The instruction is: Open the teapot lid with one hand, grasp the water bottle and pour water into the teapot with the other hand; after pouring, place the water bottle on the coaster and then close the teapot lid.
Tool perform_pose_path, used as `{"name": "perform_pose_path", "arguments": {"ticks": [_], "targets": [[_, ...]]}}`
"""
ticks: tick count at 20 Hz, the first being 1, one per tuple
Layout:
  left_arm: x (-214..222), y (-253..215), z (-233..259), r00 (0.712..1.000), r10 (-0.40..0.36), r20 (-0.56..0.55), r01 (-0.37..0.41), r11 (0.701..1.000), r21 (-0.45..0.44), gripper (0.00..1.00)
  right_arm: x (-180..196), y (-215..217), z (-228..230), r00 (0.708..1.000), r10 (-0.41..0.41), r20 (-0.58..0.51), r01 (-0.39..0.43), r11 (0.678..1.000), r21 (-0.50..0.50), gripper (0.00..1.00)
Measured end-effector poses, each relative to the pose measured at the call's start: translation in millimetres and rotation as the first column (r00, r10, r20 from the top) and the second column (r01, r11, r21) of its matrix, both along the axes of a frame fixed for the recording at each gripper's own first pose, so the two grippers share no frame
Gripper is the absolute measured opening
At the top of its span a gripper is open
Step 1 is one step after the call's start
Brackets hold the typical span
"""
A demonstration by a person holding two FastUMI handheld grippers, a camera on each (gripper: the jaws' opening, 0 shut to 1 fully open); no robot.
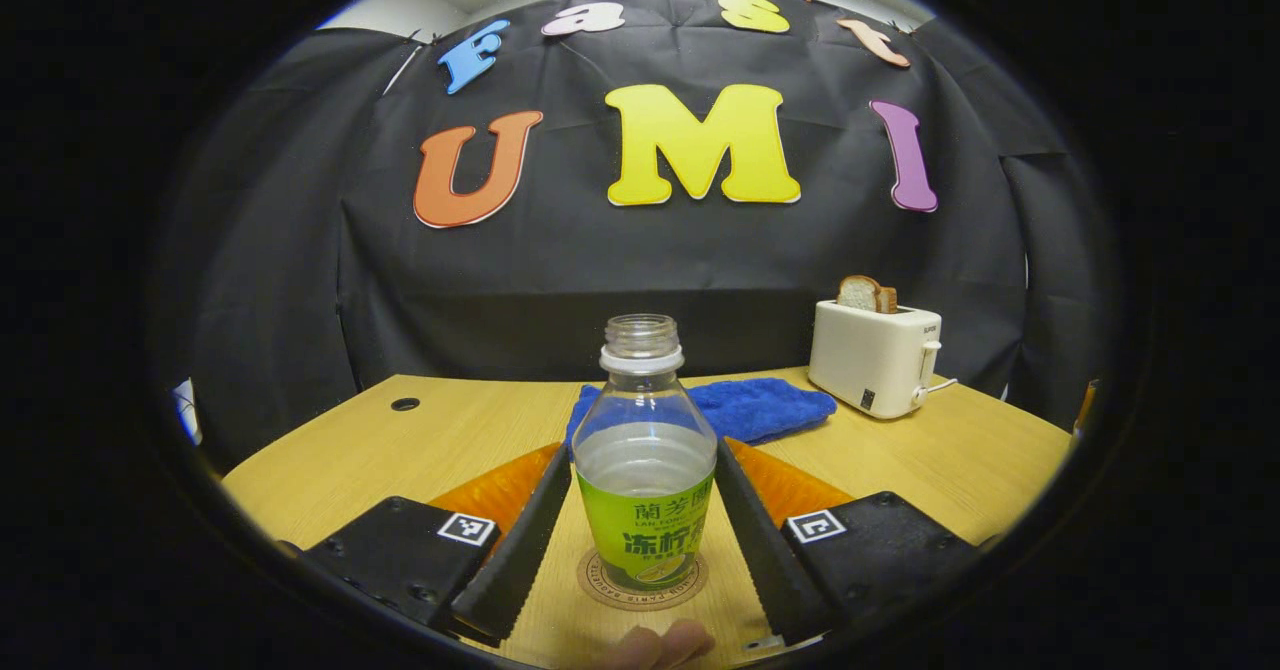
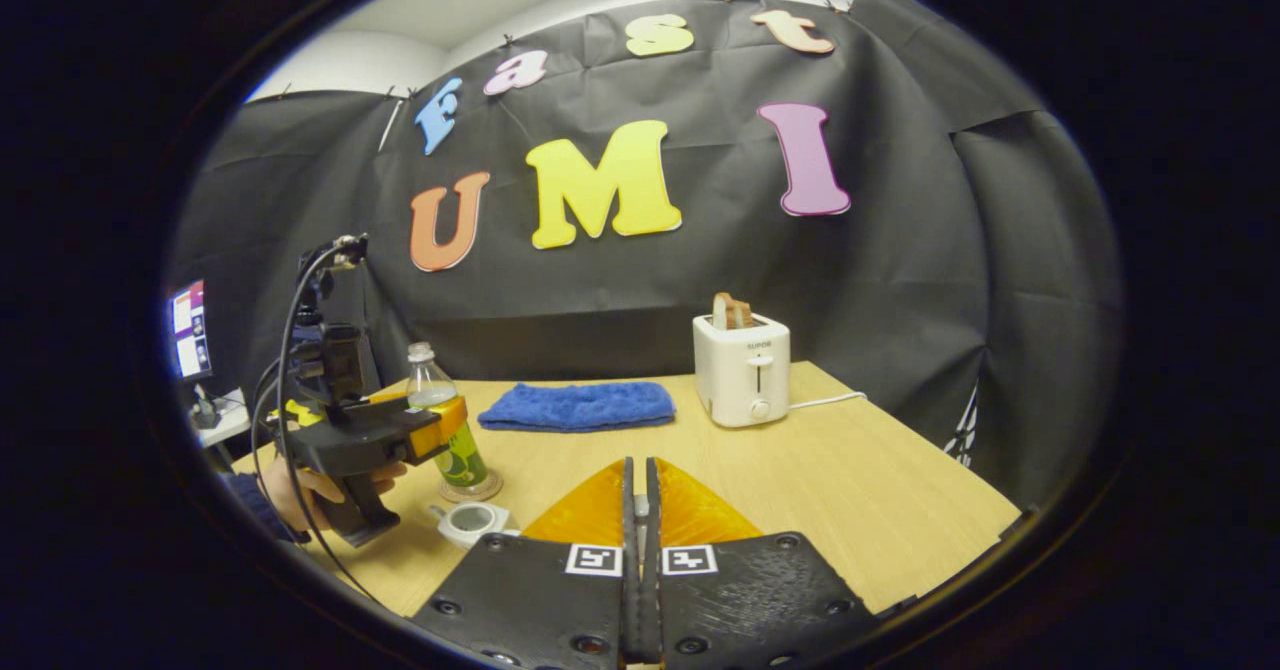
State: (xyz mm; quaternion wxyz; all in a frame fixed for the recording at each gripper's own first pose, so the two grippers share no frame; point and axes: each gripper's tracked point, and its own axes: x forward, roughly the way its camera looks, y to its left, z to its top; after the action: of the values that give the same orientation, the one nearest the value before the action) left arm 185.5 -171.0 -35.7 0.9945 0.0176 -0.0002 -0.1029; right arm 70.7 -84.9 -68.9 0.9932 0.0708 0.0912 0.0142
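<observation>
One water bottle [image 1: 644,450] stands on one round coaster [image 1: 600,580]. One teapot [image 2: 470,522] sits near it, its top open. One blue cloth [image 2: 578,405] lies on the one worktop [image 2: 860,490]. One toaster [image 2: 742,370] stands there too, and it holds one slice of bread [image 1: 864,294]. Two grippers are counted: the left gripper [image 2: 440,428] and the right gripper [image 2: 640,500], each with two fingers. One hand [image 2: 300,485] holds the left one. One screen [image 2: 188,328] glows at the side.
</observation>
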Motion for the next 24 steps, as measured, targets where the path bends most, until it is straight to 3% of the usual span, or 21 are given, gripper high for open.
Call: {"name": "perform_pose_path", "arguments": {"ticks": [12, 17, 24], "targets": [[-46, 13, 6, 1.0, -0.017, 0.017, 0.018, 0.999, -0.05, 0.94, -4, 27, -2, 0.999, 0.035, -0.007, -0.035, 0.999, -0.024, 0.0], [-81, 48, -7, 0.998, 0.032, 0.048, -0.032, 0.999, 0.006, 0.95, -6, 66, -4, 0.994, 0.112, 0.002, -0.112, 0.993, -0.032, 0.0], [-123, 86, -29, 0.994, 0.1, 0.044, -0.099, 0.995, -0.014, 0.95, 10, 112, -9, 0.978, 0.209, 0.0, -0.209, 0.978, -0.016, 0.0]]}}
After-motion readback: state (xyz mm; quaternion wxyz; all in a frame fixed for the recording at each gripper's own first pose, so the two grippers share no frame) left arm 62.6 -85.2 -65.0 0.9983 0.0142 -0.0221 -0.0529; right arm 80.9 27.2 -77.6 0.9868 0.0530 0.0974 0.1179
